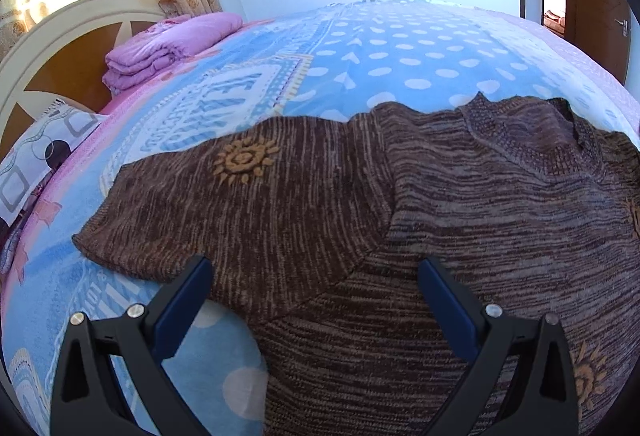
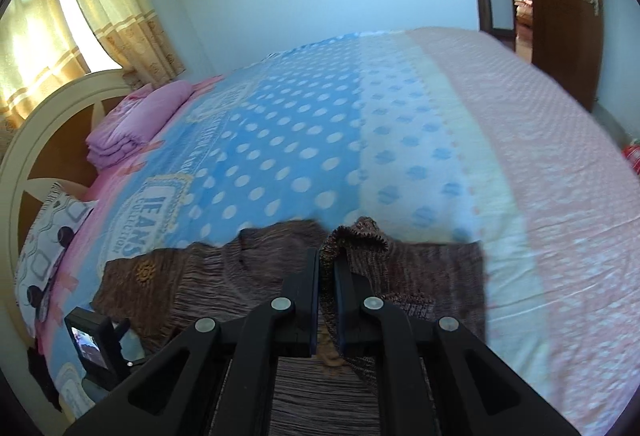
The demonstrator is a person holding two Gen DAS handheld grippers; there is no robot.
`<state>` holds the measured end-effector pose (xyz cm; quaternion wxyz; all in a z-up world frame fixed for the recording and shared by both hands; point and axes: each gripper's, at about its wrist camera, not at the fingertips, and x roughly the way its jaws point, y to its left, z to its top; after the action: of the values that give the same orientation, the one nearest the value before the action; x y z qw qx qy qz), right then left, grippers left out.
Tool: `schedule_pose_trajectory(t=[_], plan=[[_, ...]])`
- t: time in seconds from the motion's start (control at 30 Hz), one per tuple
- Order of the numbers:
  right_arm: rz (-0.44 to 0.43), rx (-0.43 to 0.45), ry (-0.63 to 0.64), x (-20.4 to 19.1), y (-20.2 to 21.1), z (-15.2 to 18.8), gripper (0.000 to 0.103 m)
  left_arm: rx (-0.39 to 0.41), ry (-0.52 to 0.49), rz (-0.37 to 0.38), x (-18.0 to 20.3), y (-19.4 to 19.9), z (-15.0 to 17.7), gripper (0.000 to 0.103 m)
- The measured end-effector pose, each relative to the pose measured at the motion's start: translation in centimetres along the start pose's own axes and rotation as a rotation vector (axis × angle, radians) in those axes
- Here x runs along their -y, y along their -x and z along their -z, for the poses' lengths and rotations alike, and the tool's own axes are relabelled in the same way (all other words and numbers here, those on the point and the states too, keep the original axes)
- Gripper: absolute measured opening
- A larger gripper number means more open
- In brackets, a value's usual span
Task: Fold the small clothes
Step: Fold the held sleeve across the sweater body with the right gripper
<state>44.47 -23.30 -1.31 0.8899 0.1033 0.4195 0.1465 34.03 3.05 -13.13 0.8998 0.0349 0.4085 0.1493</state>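
The brown knit sweater point(image 1: 420, 220) lies flat on the bed point(image 1: 400, 47), chest up, near the edge of the bed closest to the cameras, with its collar pointing toward the far edge. One sleeve runs out toward the headboard point(image 1: 36, 51) side, a sun motif on it; the body's long axis runs from the near edge toward the far edge.

The right gripper point(image 2: 327, 264) is clenched on a bunched fold of the sweater point(image 2: 360, 256) — knit fabric stands up between its fingers and is lifted off the bedcover. The blur in this view suggests it is in motion. The left gripper point(image 1: 316, 272) is released, fingers wide apart, hovering just above the seam where that sleeve meets the body, touching nothing that I can make out.

What the next move likely turns on: the spread sleeve lies toward the headboard, on the left gripper's side, so the left is the nearer one to take it — the cuff end sits ahead and to its left. The right's held fold would probably cross the body's long axis toward the headboard side.
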Motion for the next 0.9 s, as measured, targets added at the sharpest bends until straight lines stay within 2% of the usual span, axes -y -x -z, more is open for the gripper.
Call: schedule_pose_trajectory(t=[0.1, 0.17, 0.2, 0.23, 0.33, 0.43, 0.57, 0.63, 0.73, 0.8, 0.9], plan=[[-0.149, -0.065, -0.053, -1.0, -4.1, 2.4, 0.009, 0.002, -0.007, -0.010, 0.2, 0.0, 0.1, 0.103], [-0.252, -0.132, -0.097, -1.0, -6.2, 4.7, 0.027, 0.002, -0.014, -0.020, 0.3, 0.0, 0.1, 0.103], [-0.266, -0.144, -0.100, -0.7, -6.3, 5.7, 0.053, 0.002, -0.017, -0.023, 0.4, 0.0, 0.1, 0.103], [-0.270, -0.136, -0.094, -0.2, -5.9, 6.7, 0.060, 0.001, -0.019, -0.024, 0.4, 0.0, 0.1, 0.103], [-0.210, -0.091, -0.057, 2.7, -2.8, 9.1, 0.060, -0.005, -0.027, -0.019, 0.5, -0.1, 0.1, 0.103], [-0.139, -0.036, -0.092, 7.4, 1.1, 11.3, 0.060, -0.024, -0.053, 0.016, 0.9, -0.1, -0.1, 0.103], [-0.017, 0.017, -0.146, 13.0, 4.6, 14.4, 0.060, -0.057, -0.081, 0.160, 1.7, 2.0, -0.8, 0.103], [0.001, 0.040, -0.180, 14.8, 5.3, 15.9, 0.060, -0.036, -0.135, 0.182, 3.7, 4.1, -1.6, 0.103], [-0.030, 0.058, -0.248, 16.8, 5.3, 17.3, 0.061, 0.014, -0.229, 0.189, 8.1, 7.1, -2.8, 0.103], [-0.034, 0.101, -0.258, 17.1, 5.6, 17.9, 0.061, 0.034, -0.257, 0.194, 11.6, 8.5, -3.6, 0.103], [-0.017, 0.111, -0.226, 16.2, 5.7, 18.1, 0.063, 0.045, -0.270, 0.222, 15.9, 9.2, -4.3, 0.103]])
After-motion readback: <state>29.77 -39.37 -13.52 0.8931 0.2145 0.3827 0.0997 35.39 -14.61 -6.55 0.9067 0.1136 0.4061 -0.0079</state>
